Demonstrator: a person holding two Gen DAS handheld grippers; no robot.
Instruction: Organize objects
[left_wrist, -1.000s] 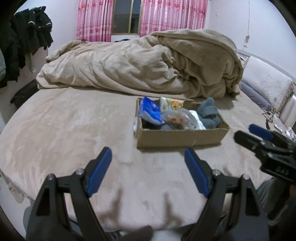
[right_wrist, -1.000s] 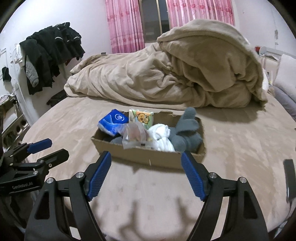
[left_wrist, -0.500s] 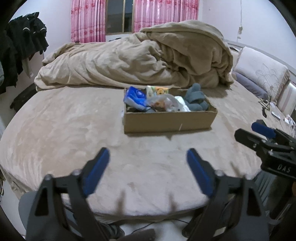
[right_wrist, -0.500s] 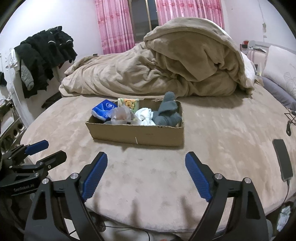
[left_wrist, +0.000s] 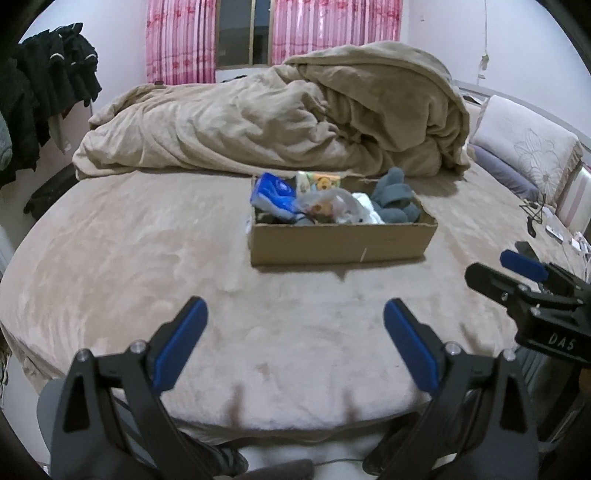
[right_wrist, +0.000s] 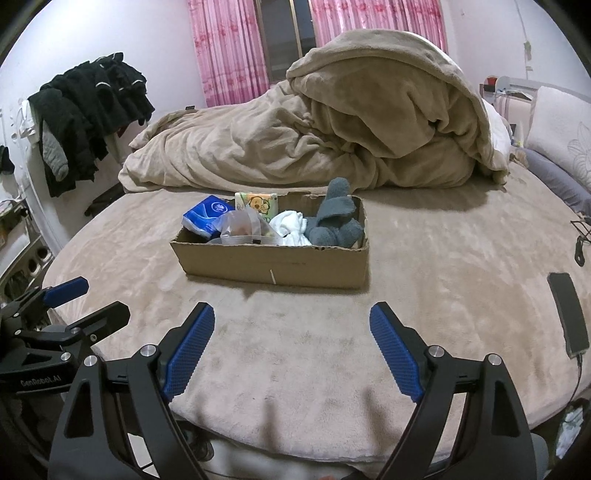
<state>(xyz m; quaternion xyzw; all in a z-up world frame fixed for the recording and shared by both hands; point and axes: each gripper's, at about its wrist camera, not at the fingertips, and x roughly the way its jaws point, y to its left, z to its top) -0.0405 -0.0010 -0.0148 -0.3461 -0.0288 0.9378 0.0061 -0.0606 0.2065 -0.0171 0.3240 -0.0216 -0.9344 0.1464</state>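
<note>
Left gripper (left_wrist: 295, 341) and right gripper (right_wrist: 291, 345), both spread and empty, hover near the bed (right_wrist: 443, 266) edge. Box (right_wrist: 273, 260), heaped full, sits mid-bed; a careless reach could spill socks (right_wrist: 334, 218) or catch the phone (right_wrist: 569, 314), right.

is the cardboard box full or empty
Full. The cardboard box holds a blue tissue pack, a clear plastic bag, white cloth and grey socks, heaped above its rim.

A cardboard box (right_wrist: 273, 264) is set on the bed (right_wrist: 424, 258), before a heaped blanket (right_wrist: 332, 133); a tissue pack (right_wrist: 205, 216) is held in its left end, socks (right_wrist: 334, 221) in its right.
</note>
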